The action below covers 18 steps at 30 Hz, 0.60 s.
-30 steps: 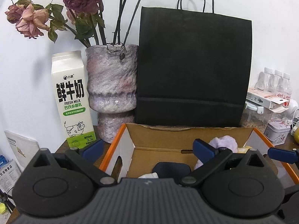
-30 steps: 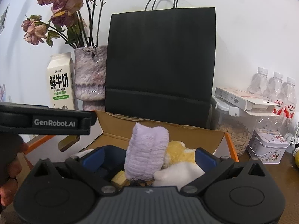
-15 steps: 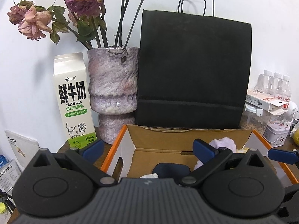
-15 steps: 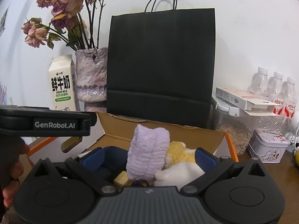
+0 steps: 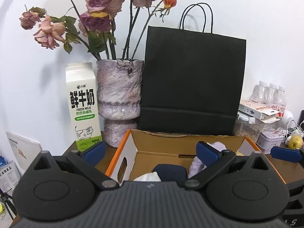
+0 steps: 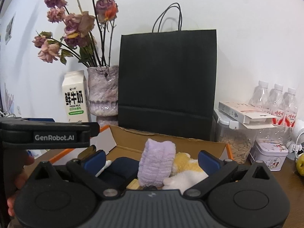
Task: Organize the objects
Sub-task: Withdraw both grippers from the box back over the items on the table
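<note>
An open cardboard box with orange edges (image 5: 133,152) (image 6: 190,142) sits on the wooden table. Inside it are a purple fluffy cloth (image 6: 156,163) (image 5: 195,168), a yellow and white plush (image 6: 185,168), a dark navy object (image 6: 123,168) (image 5: 169,172), a white crumpled item (image 5: 147,176) and a small wooden block (image 6: 134,183). My left gripper (image 5: 151,151) is open and empty, held above the box's near left side. My right gripper (image 6: 152,160) is open and empty, with the purple cloth between its fingers in view.
Behind the box stand a black paper bag (image 5: 191,83) (image 6: 167,83), a purple vase of dried roses (image 5: 118,100) and a milk carton (image 5: 82,106). On the right are a seed jar (image 6: 236,144), a flat carton, a tin (image 6: 267,156), water bottles (image 6: 275,102) and a green apple (image 5: 295,141).
Both grippers have drawn back and risen a little, so more of the bag and flowers shows. Both stay open. The box contents have not moved.
</note>
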Motion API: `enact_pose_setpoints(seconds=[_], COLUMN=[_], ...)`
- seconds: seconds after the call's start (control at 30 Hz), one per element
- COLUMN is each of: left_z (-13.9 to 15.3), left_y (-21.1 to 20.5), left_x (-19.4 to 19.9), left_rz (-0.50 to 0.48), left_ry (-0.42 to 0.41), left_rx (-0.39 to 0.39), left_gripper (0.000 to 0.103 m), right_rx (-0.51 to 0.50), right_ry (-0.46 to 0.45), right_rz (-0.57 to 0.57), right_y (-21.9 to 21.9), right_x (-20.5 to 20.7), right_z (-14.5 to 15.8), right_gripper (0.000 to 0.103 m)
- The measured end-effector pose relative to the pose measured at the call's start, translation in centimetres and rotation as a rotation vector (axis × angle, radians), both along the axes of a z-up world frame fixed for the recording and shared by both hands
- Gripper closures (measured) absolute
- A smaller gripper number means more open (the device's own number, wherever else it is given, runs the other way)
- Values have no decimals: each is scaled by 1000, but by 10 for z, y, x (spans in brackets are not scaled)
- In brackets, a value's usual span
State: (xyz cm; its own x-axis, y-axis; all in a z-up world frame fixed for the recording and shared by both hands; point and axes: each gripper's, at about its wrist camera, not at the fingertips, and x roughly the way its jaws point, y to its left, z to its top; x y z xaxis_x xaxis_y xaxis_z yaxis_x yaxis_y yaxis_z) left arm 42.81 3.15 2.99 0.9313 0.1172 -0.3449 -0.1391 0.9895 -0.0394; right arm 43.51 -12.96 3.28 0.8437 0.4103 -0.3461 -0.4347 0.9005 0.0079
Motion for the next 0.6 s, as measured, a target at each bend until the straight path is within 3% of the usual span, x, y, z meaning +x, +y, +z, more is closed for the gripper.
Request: enact_pose_setpoints(seconds=[0.6], left_z=[-2], left_y=[3], left_x=[-86], left_rz=[-12], left_ry=[2], left_rx=[-6], left_gripper=[0], right_rx=[-7], right_ry=[0], right_rz=[6], right_y=[-28], right_x=[-65], right_z=[-1], right_gripper=[0])
